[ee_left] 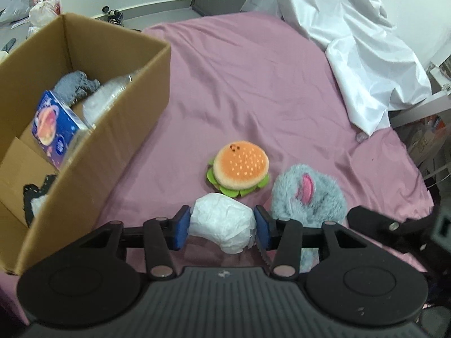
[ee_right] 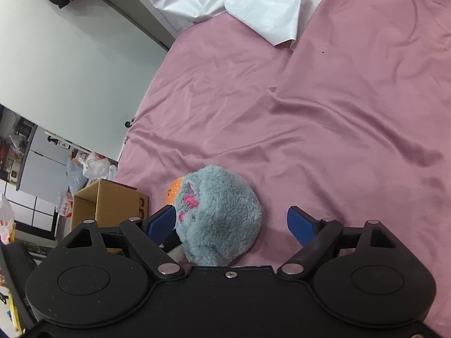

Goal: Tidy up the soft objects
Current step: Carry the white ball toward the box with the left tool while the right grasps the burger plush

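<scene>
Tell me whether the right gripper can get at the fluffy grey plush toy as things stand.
Probably yes. The right gripper is open, and the fluffy grey plush toy already lies between its blue pads on the pink bedsheet, close to the left pad, with nothing on top of it.

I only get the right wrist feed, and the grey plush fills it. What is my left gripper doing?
Observer: The left gripper is shut on a white wrapped bundle, its jaws pressed against both sides.
Operator: What is the orange thing behind the grey plush?
Observer: A burger plush, lying on the pink sheet beside the grey plush.
Operator: Is the cardboard box already in use?
Observer: Yes. The cardboard box holds a blue printed packet, a grey knitted item and some clear plastic.
Operator: And my right gripper?
Observer: You can see that yourself: the right gripper is open, with the grey plush between its jaws.
</scene>
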### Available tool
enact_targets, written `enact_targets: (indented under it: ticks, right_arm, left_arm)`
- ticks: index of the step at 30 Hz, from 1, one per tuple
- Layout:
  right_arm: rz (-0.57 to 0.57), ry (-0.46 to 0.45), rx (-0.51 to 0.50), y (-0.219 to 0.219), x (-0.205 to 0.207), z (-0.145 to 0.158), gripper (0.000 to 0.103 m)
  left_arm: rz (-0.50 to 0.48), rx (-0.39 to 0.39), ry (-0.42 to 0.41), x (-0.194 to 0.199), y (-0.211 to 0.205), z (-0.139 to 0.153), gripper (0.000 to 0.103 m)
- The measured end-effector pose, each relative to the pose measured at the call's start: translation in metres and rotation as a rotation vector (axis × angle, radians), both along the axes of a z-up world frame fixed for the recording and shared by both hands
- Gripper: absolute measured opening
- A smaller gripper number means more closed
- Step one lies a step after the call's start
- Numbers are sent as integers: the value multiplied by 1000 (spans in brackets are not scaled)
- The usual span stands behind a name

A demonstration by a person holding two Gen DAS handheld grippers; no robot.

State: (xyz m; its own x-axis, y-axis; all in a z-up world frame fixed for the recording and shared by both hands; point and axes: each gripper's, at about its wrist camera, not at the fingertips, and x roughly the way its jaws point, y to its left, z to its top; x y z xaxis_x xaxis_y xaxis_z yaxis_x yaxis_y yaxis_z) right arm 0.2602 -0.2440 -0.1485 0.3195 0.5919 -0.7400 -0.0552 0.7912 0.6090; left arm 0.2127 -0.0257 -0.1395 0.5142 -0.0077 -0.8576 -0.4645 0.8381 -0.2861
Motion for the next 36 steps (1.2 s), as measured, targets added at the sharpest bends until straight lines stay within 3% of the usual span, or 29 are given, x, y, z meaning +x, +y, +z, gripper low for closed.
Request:
enact_targets:
  ticks: [6, 17, 23, 29, 36]
  right_arm:
    - [23, -50, 26, 6, -6, 11, 83]
    - [115, -91, 129, 57, -1, 27, 59]
    - [153, -86, 138, 87, 7, 25, 55]
    - [183, -73, 46, 116, 7, 17, 56]
    - [187, -116, -207, 153, 8, 3, 59]
  left_arm:
    - [12, -3, -45, -5, 10, 22, 47]
    - [58, 6, -136, -20, 47, 63, 47]
    - [93, 14, -142, -27, 77, 71, 47]
    - [120, 19, -134, -30, 105, 71, 47]
    - [143, 30, -116, -31, 131, 68, 47]
